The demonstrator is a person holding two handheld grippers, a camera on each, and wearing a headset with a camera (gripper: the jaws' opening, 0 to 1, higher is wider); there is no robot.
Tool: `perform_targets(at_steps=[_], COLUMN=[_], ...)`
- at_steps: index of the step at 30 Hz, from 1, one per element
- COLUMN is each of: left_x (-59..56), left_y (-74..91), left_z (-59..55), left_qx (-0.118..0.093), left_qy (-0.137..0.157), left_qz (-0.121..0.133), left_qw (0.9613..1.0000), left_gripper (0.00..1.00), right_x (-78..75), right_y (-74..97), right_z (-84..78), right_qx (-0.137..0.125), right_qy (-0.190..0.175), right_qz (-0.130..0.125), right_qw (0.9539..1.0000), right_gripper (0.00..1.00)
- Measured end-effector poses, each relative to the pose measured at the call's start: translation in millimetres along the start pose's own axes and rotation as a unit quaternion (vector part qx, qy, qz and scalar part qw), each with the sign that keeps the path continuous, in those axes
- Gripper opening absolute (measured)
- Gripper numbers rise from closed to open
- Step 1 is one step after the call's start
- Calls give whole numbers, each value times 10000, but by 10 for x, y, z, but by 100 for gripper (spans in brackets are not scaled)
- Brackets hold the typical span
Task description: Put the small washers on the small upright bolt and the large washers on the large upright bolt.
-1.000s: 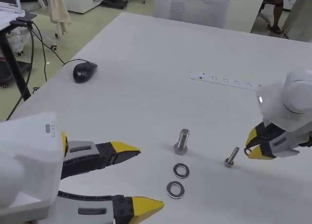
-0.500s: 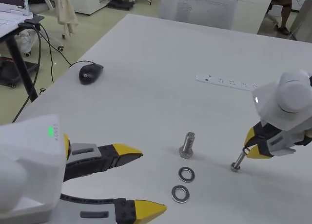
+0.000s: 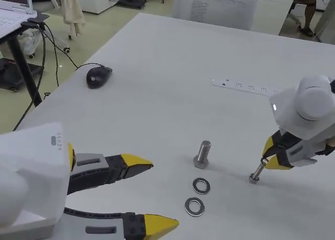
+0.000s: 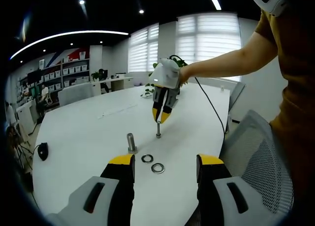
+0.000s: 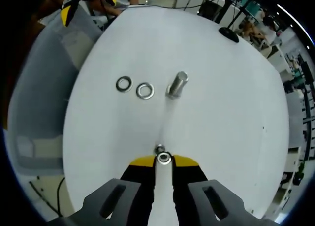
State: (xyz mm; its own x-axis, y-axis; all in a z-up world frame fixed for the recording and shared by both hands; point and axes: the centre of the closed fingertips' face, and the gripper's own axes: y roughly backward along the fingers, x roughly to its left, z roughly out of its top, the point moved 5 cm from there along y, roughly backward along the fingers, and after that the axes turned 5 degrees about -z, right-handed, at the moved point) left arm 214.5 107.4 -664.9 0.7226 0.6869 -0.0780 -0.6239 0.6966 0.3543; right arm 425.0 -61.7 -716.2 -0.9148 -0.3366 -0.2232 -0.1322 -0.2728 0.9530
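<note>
Two large washers lie flat on the counter just beside the large bolt, between it and the left tongs, which gape wide and empty. The right tongs pinch a small washer directly over the tip of the small bolt, whose shank stands upright. The hole looks lined up for a straight drop along that axis. The small print on the left tongs' housing is too blurred to read.

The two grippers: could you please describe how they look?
The left gripper has a boxy white body with a small grey label, and dark grey jaws tipped yellow. The right gripper has a rounded white housing with a small lit lamp and the same yellow tips. The person's sleeve is short, mustard brown.
</note>
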Motion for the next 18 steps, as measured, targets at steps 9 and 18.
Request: perform_targets(at_steps=[9, 18], left_x=[4, 4], left_y=[6, 2], left_z=[2, -9], left_qx=[-27, -11], left_qy=[34, 48], left_qz=[4, 9], left_qw=[10000, 10000], left_gripper=[49, 49], right_x=[-4, 36], right_y=[-63, -166], right_z=[-12, -18], right_qx=[57, 114], right_qy=[9, -4], right_qz=[41, 159], right_qw=[10000, 9998], right_gripper=[12, 12])
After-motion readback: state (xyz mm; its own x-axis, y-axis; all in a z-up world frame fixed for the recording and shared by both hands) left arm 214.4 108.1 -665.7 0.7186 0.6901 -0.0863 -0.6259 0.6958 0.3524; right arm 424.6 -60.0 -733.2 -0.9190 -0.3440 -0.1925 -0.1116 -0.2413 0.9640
